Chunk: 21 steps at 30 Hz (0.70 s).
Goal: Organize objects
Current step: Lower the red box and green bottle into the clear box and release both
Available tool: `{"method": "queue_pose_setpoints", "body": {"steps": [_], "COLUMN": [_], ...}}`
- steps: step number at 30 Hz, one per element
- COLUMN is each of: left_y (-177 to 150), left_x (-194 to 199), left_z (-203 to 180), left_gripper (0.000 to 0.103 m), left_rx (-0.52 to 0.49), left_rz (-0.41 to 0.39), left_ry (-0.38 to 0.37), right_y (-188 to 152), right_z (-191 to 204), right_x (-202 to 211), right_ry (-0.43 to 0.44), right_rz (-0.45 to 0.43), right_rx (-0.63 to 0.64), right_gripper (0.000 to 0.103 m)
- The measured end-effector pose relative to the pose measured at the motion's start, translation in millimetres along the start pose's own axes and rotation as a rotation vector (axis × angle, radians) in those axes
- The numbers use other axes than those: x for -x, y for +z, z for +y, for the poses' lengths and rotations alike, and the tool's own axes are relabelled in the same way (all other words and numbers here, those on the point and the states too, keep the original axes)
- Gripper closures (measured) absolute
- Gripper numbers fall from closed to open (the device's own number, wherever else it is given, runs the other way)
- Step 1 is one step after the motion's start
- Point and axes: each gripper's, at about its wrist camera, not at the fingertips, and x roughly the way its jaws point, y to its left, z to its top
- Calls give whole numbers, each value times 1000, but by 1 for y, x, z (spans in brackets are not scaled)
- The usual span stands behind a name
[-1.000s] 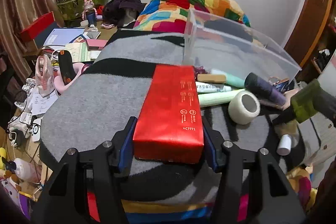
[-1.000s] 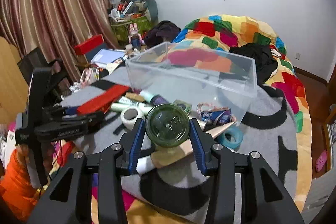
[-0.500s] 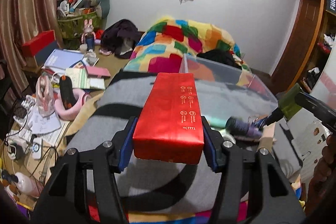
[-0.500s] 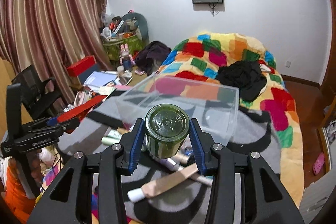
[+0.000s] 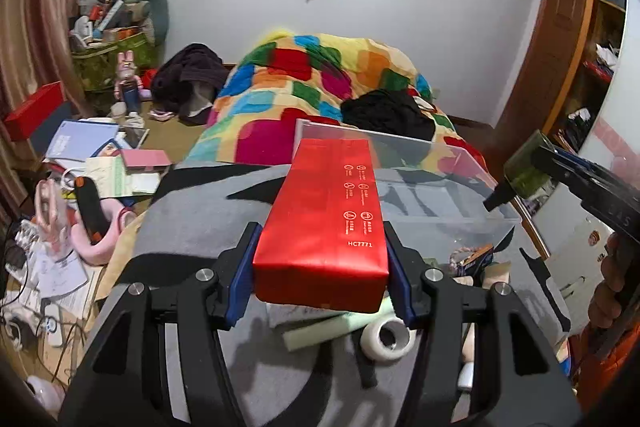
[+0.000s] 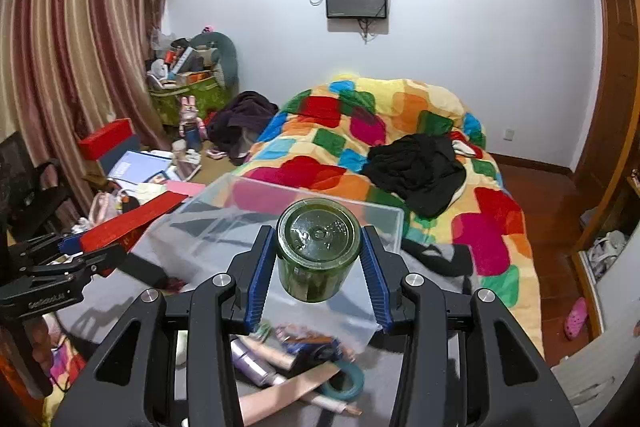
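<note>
My left gripper (image 5: pixel 320 263) is shut on a long red box (image 5: pixel 326 211), held up in the air in front of the clear plastic bin (image 5: pixel 440 163). Its far end reaches over the bin's near left corner. My right gripper (image 6: pixel 318 259) is shut on a dark green glass jar (image 6: pixel 318 251), held on its side with the lid end facing the camera, above the near wall of the clear bin (image 6: pixel 224 223). In the right wrist view the red box (image 6: pixel 132 219) and the left gripper (image 6: pixel 72 255) show at the left; in the left wrist view the jar (image 5: pixel 526 167) shows at the right.
Loose items lie on the grey and black blanket (image 5: pixel 192 219) below: a tape roll (image 5: pixel 386 339), a pale green tube (image 5: pixel 320 331), a purple bottle (image 6: pixel 252 363), a blue tape ring (image 6: pixel 346 383). A colourful quilt (image 6: pixel 360 131) covers the bed behind. Papers and boxes (image 5: pixel 88 147) clutter the left.
Both grippers have lifted with their loads, the red box and the green jar, off the blanket toward the clear bin. The loose items have dropped low in both views.
</note>
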Motion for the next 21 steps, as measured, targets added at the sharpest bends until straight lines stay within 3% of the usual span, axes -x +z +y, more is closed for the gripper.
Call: {"method": "queue_pose_setpoints", "body": {"steps": [9, 21], "left_y": [21, 42], "left_x": [-39, -83], "left_z": [-13, -27], "left_gripper": [46, 47], "left_rx": [-55, -119], "left_rz": [46, 110], "left_ry": [-19, -20], "right_y": [3, -11], "right_z": [3, 29], "right_x": [-36, -92], "right_ry": [-79, -96], "right_rz": [46, 152], "right_rx": [70, 173], "right_gripper": [64, 64]}}
